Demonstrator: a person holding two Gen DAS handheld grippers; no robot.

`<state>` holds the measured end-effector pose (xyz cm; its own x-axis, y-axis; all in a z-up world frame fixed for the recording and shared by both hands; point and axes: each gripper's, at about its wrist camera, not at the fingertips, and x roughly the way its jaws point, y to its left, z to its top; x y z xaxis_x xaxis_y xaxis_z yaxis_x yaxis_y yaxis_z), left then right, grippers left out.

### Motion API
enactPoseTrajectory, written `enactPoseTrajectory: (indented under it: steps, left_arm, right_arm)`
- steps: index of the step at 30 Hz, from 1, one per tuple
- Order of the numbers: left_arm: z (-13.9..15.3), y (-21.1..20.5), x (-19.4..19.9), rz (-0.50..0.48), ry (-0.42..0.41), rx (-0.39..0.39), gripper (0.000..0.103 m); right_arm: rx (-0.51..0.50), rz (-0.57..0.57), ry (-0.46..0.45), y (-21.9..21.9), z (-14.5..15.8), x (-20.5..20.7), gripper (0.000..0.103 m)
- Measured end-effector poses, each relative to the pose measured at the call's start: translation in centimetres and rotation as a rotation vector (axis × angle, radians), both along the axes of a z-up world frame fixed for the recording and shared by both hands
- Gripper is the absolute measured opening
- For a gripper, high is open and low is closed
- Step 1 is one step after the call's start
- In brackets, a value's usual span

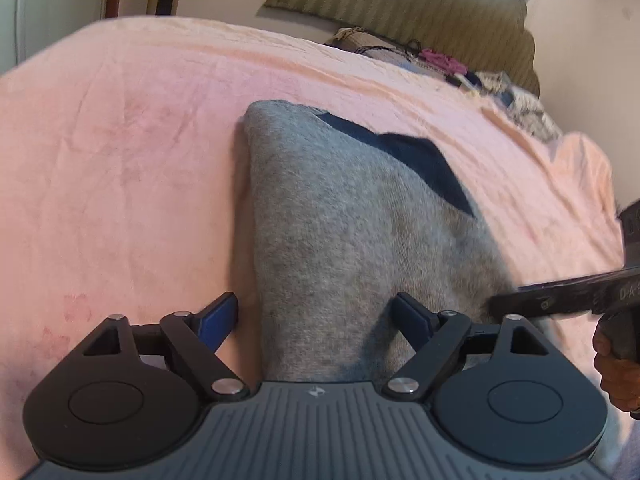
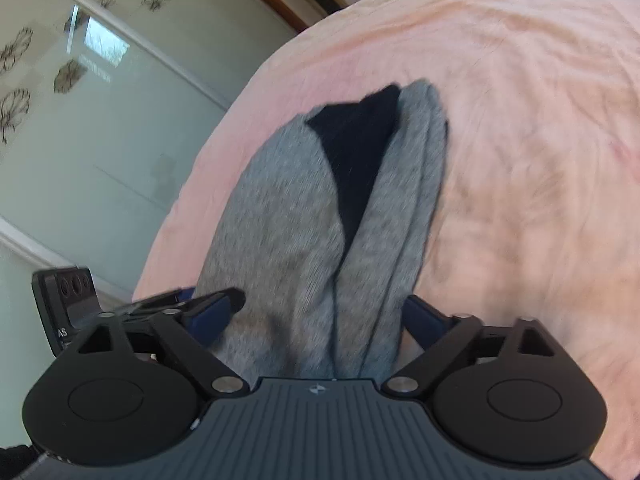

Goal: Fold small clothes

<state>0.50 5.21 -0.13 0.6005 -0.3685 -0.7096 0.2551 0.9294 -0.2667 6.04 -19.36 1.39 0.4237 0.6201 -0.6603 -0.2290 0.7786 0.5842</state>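
A bed covered with a pink blanket fills both views, with a padded headboard and a heap of mixed laundry seen at its far end in the left wrist view, and a pale wardrobe door with flower motifs seen beside the bed in the right wrist view. A grey garment with a dark blue lining is laid on the blanket, already doubled lengthwise, its long axis running straight away from both sets of tongs. The near end of the garment is found between the fingers of each tool, so neither hand is judged clearly nearer, though the right tongs are centred on the fabric while the left tongs straddle only its left edge. The left tongs are seen spread wide and released, the left finger resting over bare blanket and nothing pinched. The right tongs are likewise held apart, the cloth lying loosely between the blue pads; no grip is seen. The coming move is judged to be a grasp of the near end so that it can be carried toward the far end.
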Motion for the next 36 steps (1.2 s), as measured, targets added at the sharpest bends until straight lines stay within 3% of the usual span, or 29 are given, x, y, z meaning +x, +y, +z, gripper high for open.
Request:
enactPoseTrajectory:
  steps: [1, 2, 3, 6, 8, 10, 13, 15, 17, 20, 22, 24, 27, 29, 30, 32, 34, 36]
  left_arm:
    - [-0.1, -0.3, -0.1, -0.002, -0.007, 0.017, 0.089]
    - [-0.1, -0.6, -0.3, -0.007, -0.015, 0.036, 0.089]
    - [-0.2, -0.9, -0.4, -0.014, -0.024, 0.051, 0.09]
    - [-0.4, -0.9, -0.6, -0.019, -0.039, 0.062, 0.091]
    - [-0.5, -0.8, -0.6, -0.019, -0.041, 0.063, 0.091]
    - [-0.5, -0.8, -0.7, -0.019, -0.041, 0.061, 0.091]
    - [-0.4, -0.6, -0.9, -0.019, -0.038, 0.06, 0.091]
    - [-0.1, -0.4, -1.4, -0.011, -0.024, 0.055, 0.091]
    - [0.4, 0.2, -2.2, 0.006, -0.014, 0.033, 0.091]
    - [1.2, 0.9, -4.3, 0.06, -0.07, 0.053, 0.09]
    - [2.2, 1.2, -6.4, 0.096, -0.179, 0.041, 0.09]
    - [2.9, 0.8, -8.1, 0.088, -0.252, 0.005, 0.09]
    - [2.0, -1.4, -8.6, 0.013, -0.244, 0.058, 0.083]
    - [-0.2, -2.0, -7.3, -0.033, -0.12, 0.078, 0.085]
    - [-0.9, -1.9, -7.5, -0.029, -0.136, 0.097, 0.086]
    - [-1.0, -1.8, -8.1, -0.063, -0.152, 0.125, 0.086]
    - [-0.4, -1.4, -8.1, -0.061, -0.129, 0.122, 0.086]
    - [1.0, -0.9, -8.3, -0.043, -0.161, 0.106, 0.086]
  right_arm:
    - [-0.045, 0.017, -0.048, 0.6, 0.0, -0.3, 0.072]
    - [-0.084, 0.017, -0.072, 0.9, 0.0, -0.5, 0.056]
    - [-0.136, 0.002, -0.082, 0.8, -0.1, -0.6, 0.029]
    - [-0.054, -0.007, -0.06, -1.6, -1.0, -0.3, 0.02]
    - [-0.051, -0.01, -0.061, -1.9, -1.0, -0.5, 0.019]
    - [-0.05, -0.02, -0.062, -1.8, -0.9, -0.6, 0.019]
    - [0.014, -0.062, -0.035, -2.0, -1.0, -0.9, 0.033]
    - [0.023, -0.101, -0.032, -2.1, -0.5, -1.8, 0.059]
    - [-0.001, -0.144, -0.083, -2.0, 0.9, -3.2, 0.076]
    - [-0.09, -0.143, -0.23, -0.5, 3.6, -5.9, 0.076]
    - [-0.163, -0.121, -0.335, 1.5, 4.9, -7.7, 0.076]
    - [-0.164, -0.08, -0.399, 3.2, 5.4, -8.8, 0.079]
    - [-0.162, -0.039, -0.387, 5.3, 4.2, -8.4, 0.081]
    - [-0.168, -0.038, -0.329, 5.9, 2.4, -7.3, 0.078]
    - [-0.203, -0.049, -0.282, 5.7, 1.1, -6.5, 0.073]
    - [-0.198, -0.045, -0.318, 4.8, -0.1, -7.2, 0.065]
    - [-0.176, -0.043, -0.291, 4.4, 0.4, -7.8, 0.065]
    - [-0.219, 0.0, -0.252, 5.0, 2.0, -7.3, 0.067]
